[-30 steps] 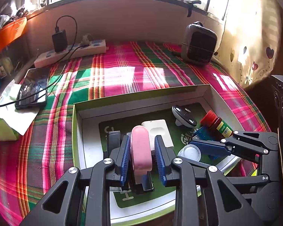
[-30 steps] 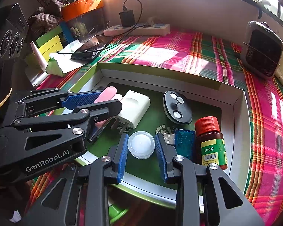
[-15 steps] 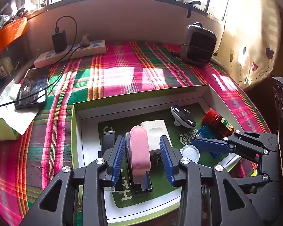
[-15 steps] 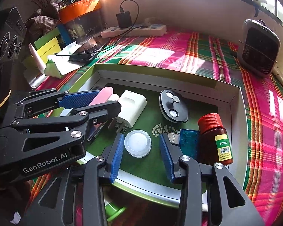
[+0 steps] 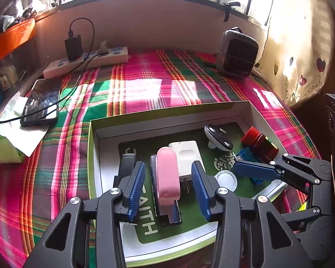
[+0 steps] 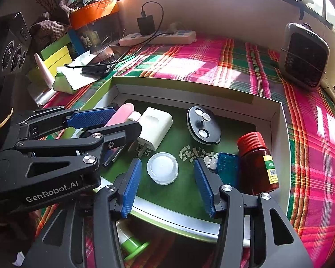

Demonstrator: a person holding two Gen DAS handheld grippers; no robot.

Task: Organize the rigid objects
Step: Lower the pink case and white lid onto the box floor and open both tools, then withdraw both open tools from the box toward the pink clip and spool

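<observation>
both sets of fingers have spread since a second ago: the left gripper (image 5: 167, 184), then closed on the pink case (image 5: 167, 174), now stands wide with the case lying free in the box (image 5: 172, 111). the right gripper (image 6: 165, 184) likewise gapes around the white cap (image 6: 162, 167), not touching it. both items look placed, so each hand seems free to withdraw.

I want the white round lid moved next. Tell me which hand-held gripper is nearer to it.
Right. The right hand-held gripper is open with the white round lid just ahead, between its fingers. The left hand-held gripper is open around the pink case, off to the lid's side.
</observation>
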